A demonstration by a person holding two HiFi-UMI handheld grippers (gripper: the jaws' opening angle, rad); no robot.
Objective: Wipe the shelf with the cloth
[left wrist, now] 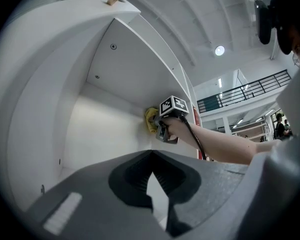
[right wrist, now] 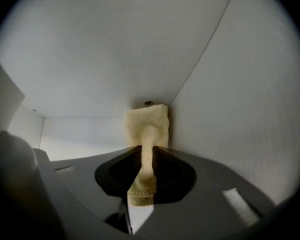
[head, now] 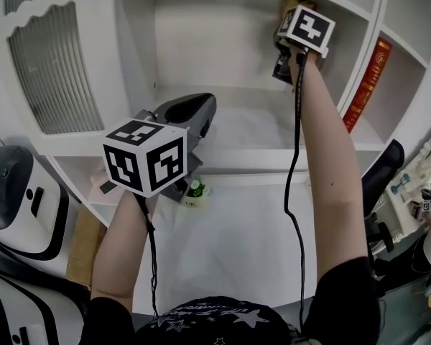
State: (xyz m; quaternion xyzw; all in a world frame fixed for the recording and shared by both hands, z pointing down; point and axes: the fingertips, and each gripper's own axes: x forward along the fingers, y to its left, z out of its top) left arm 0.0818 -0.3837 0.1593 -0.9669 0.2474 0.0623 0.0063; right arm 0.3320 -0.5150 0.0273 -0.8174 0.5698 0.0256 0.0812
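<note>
White boards fill most of what we see: a shelf [head: 244,128] unit with an open compartment straight ahead, a door with a ribbed pane [head: 54,70] to its left, and a narrower compartment to its right holding a red strip with gold print [head: 368,85].

Our right tool [head: 289,20] is raised high into the compartment's far right corner. From its own view, the right tool [right wrist: 146,151] has its jaws closed on the yellow cloth [right wrist: 146,129]. A short end of the cloth hangs back toward the camera. The larger end stands out past the jaw tips and lies against the corner where the white panels meet, just below a small screw [right wrist: 149,103]. From the head view only a bit of the cloth [head: 291,4] shows above the marker cube. A black cable [head: 296,157] runs down along the right forearm.

Our left tool [head: 192,106] is held low at the compartment's front left, over the shelf board. In its own view, the left tool [left wrist: 151,156] has its jaw tips together with nothing between them. Beyond them we see the right tool [left wrist: 157,121] and the cloth [left wrist: 151,120] in the far corner.

On the board below sits a small potted plant [head: 195,189], just beside the left tool's body.
</note>
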